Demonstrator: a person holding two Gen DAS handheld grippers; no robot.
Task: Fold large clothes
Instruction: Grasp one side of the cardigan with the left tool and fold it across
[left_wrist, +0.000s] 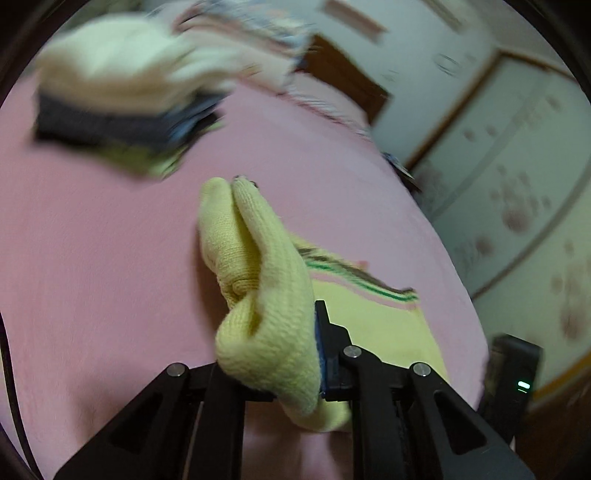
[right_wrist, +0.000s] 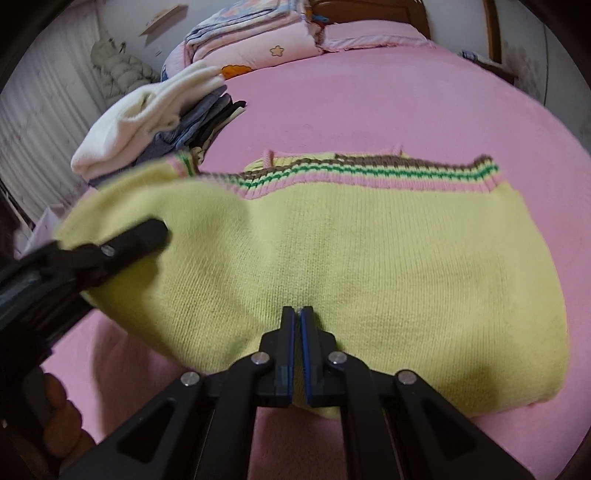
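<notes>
Pink bed (right_wrist: 369, 110); both grippers pinch yellow sweater (right_wrist: 369, 258); left fingertips hidden.

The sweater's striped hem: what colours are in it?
Brown, green and pink bands on the yellow sweater's hem, clearest in the right wrist view.

Pink bed (right_wrist: 406, 92), wooden headboard (right_wrist: 369, 9)

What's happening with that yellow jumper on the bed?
A person is folding a yellow sweater on a pink bed, a handheld gripper in each hand. The left gripper has its jaws shut on a bunched edge; the right gripper pinches the near edge. Folded clothes are stacked nearby.
</notes>
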